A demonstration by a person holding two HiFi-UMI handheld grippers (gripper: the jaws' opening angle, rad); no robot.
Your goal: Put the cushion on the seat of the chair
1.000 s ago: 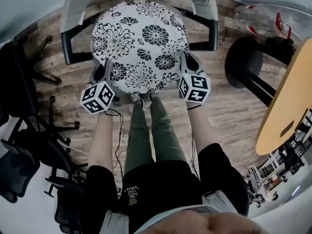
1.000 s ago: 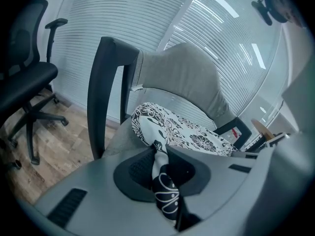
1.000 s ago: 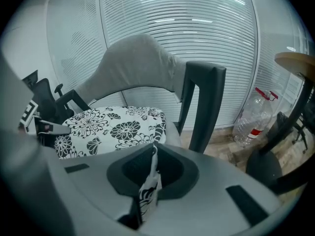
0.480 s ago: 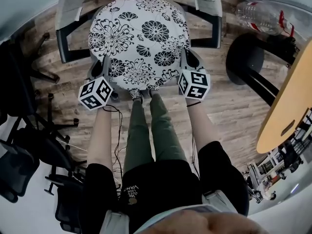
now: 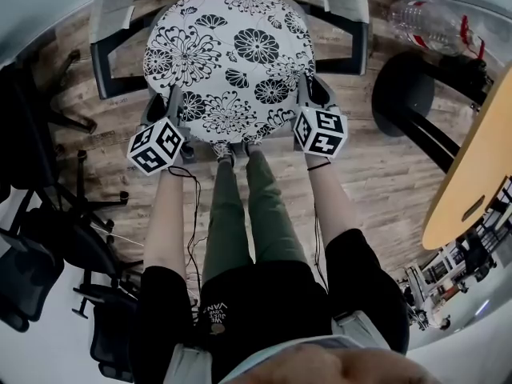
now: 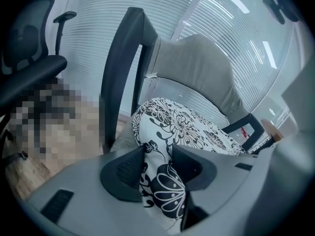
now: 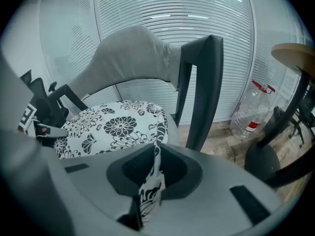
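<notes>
The round white cushion with black flowers (image 5: 228, 62) lies on the seat of the grey chair (image 5: 108, 6), between its black armrests (image 5: 104, 62). My left gripper (image 5: 174, 104) is at the cushion's near left edge. In the left gripper view its jaws (image 6: 157, 161) have just been opening, and the puffed cushion edge (image 6: 162, 181) sits between them, no longer pinched. My right gripper (image 5: 308, 94) is at the near right edge. In the right gripper view it (image 7: 155, 168) is shut on a thin fold of the cushion (image 7: 113, 127).
The person's legs (image 5: 248, 214) stand right in front of the chair. A large water bottle (image 5: 424, 30) lies on the wooden floor at the right, by a black round table base (image 5: 404, 94) and a wooden tabletop (image 5: 472, 174). Black office chairs (image 5: 40, 238) crowd the left.
The cushion and both grippers have shifted up the picture, toward the chair's backrest, and the cushion now covers the seat more fully.
</notes>
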